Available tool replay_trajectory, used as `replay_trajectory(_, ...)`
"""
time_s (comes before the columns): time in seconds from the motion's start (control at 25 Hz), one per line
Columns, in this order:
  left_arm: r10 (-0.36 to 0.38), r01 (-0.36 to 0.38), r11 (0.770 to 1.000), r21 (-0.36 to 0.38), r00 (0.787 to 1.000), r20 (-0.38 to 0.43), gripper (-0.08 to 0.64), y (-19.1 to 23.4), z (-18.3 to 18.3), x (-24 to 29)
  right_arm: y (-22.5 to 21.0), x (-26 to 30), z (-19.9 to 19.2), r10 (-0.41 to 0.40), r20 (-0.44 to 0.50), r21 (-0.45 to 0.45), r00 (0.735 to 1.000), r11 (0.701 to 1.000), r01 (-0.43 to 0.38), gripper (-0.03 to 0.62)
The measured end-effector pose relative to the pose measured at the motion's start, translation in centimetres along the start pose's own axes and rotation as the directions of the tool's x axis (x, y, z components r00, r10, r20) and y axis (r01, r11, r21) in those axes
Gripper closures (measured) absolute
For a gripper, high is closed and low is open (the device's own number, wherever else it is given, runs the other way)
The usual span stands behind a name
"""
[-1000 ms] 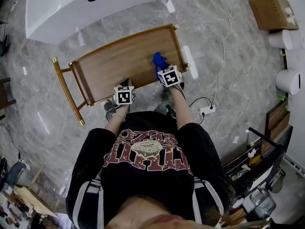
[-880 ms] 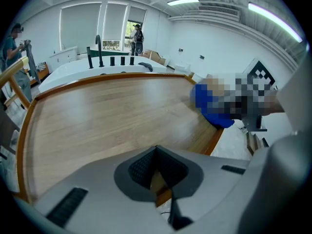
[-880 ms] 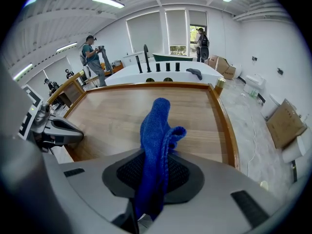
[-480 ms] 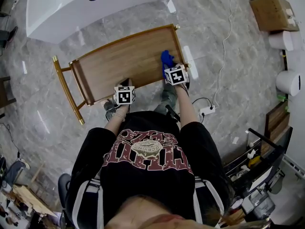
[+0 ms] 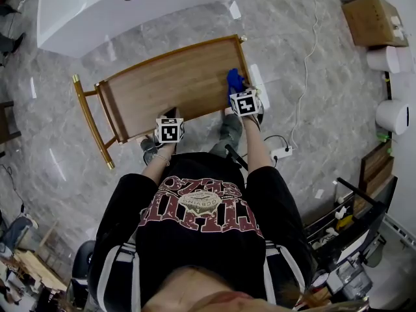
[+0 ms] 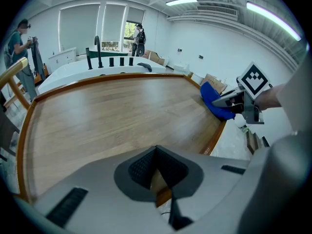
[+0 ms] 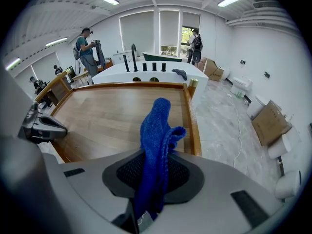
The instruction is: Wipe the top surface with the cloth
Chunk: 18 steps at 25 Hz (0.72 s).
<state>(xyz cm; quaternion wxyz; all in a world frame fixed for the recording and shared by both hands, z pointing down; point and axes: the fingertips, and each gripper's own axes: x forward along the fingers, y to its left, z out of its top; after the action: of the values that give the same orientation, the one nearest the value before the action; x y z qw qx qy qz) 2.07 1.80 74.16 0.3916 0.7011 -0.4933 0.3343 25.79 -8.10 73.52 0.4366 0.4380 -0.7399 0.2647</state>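
A wooden table top with a raised brown rim stands in front of me. My right gripper is shut on a blue cloth, which rests on the wood close to the table's right rim. In the right gripper view the blue cloth rises from between the jaws of the right gripper over the table top. My left gripper sits at the near edge, shut with nothing in it. The left gripper view shows the left gripper, the bare table top and the cloth at the far right.
A white tub with black taps stands beyond the table. On the grey floor at the right lie a power strip with its cable and a cardboard box. People stand at the room's back.
My right gripper has carried the blue cloth to the right across the wood, up to the right rim. The left gripper has stayed at the near edge.
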Motion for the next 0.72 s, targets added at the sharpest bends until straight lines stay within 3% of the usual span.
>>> replay_trajectory(0.36,-0.004,0.004,1.0,0.005,1.0,0.007,0.512,-0.1,0.3,0.0,-1.8,-0.8,-0.2,-0.067,-0.028,-0.014,0.997,0.998,0.066,0.503)
replay_trajectory(0.56,-0.007,0.007,1.0,0.009,1.0,0.007,0.512,-0.1,0.0,0.4,-2.3,-0.7,-0.6,-0.134,-0.044,-0.132,0.99,0.983,0.127,0.503)
replay_trajectory(0.72,-0.006,0.006,1.0,0.005,1.0,0.002,0.512,-0.2,0.0,0.2,-2.9,-1.0,-0.9,-0.205,-0.06,-0.231,0.977,0.955,0.186,0.503)
